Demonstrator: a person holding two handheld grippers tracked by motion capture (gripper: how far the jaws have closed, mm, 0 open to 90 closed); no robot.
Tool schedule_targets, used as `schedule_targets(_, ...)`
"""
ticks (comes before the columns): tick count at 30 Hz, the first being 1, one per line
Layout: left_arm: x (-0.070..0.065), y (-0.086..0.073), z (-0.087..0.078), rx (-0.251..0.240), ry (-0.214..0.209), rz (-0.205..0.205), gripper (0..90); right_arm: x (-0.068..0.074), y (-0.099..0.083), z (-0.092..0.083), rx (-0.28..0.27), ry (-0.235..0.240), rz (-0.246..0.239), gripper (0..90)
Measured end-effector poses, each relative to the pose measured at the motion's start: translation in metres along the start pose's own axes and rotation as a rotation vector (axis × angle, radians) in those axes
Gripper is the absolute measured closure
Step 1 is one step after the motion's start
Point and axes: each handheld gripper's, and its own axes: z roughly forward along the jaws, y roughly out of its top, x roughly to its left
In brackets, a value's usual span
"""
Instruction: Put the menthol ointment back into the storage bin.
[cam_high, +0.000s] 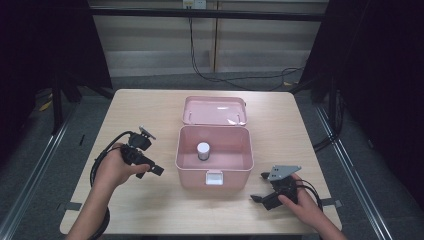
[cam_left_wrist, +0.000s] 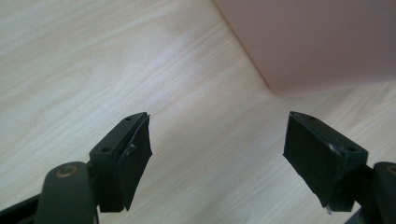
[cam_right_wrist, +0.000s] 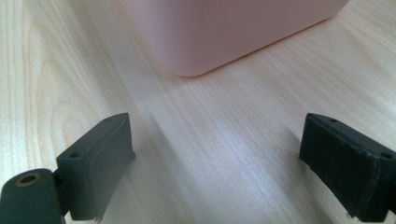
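Item 1. Pale wood-grain rectangular table (cam_high: 150, 107), seen from the high view, bearing everything listed below.

Item 2. Pink plastic rectangular storage box (cam_high: 184, 150), at the table's centre. Its hinged pink lid (cam_high: 215, 110) is swung open and lies back on the far side. A white latch tab (cam_high: 214, 177) sits on the near wall. In the left gripper view one pink corner (cam_left_wrist: 322, 42) fills the upper right; in the right gripper view a rounded pink corner (cam_right_wrist: 224, 32) fills the top.

Item 3. Small white-capped cylindrical container (cam_high: 203, 150), standing upright on the box floor, roughly central, apart from all four walls.

Item 4. Left gripper (cam_high: 156, 170), black, two-jawed, held in the person's left hand (cam_high: 114, 170), to the left of the box and near its left wall, not touching. Jaws spread wide, nothing between them but bare tabletop. A black cable (cam_high: 100, 160) loops from it.

Item 5. Right gripper (cam_high: 259, 187), black, with a grey three-cornered plate (cam_high: 282, 172) on top, held in the person's right hand (cam_high: 305, 202), near the box's front right corner, not touching. Jaws spread wide, nothing held.

The container lies inside the box, between the two grippers and farther from the person than either, well apart from both.
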Motion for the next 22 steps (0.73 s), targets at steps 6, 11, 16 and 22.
schedule_targets(6, 0.004, -0.014, 0.014, -0.042, 0.004, -0.015, 22.7, 0.0, 0.0, 0.0, 0.0, 0.0, 0.0, 9.2)
schedule_targets(11, 0.005, -0.026, 0.027, -0.08, -0.003, 0.0, 22.7, 0.0, 0.0, 0.0, 0.0, 0.0, 0.0, 9.3)
schedule_targets(16, 0.006, -0.036, 0.039, -0.097, -0.001, 0.0, 22.3, 0.0, 0.0, 0.0, 0.0, 0.0, 0.0, 9.2)
schedule_targets(22, 0.007, -0.042, 0.042, -0.141, 0.0, 0.004, 22.3, 0.0, 0.0, 0.0, 0.0, 0.0, 0.0, 9.3)
